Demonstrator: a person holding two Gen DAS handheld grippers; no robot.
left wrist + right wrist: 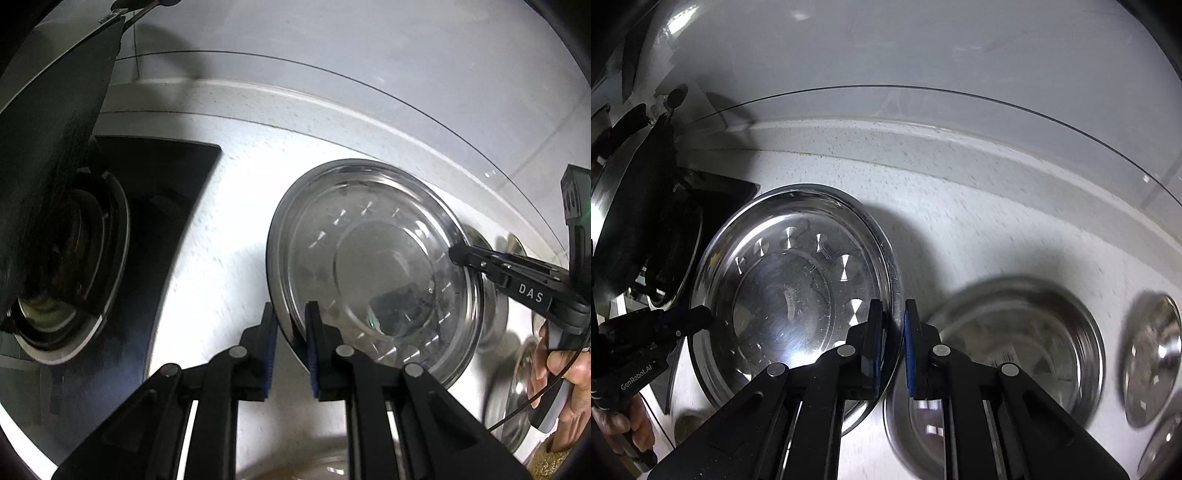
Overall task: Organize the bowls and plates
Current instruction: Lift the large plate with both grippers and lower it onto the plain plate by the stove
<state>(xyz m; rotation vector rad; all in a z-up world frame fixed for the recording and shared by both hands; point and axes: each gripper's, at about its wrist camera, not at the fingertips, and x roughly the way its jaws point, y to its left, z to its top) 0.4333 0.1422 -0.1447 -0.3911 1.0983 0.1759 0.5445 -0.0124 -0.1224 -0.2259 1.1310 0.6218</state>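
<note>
A round steel plate [373, 258] with a dimpled rim is held above the white counter, gripped from both sides. My left gripper [291, 332] is shut on its near-left rim. My right gripper [892, 332] is shut on its right rim, and the same plate [790, 288] fills the left of the right wrist view. The right gripper shows in the left wrist view [458, 254] at the plate's right edge. The left gripper shows in the right wrist view [701, 317] at the plate's left edge. A steel bowl [1015, 354] stands on the counter under my right gripper.
A black stove [166, 206] with a dark pan [48, 184] lies at the left. More steel plates [1150, 362] lie at the right on the counter [960, 229]. A steel dish [517, 398] sits at the lower right. A tiled wall rises behind.
</note>
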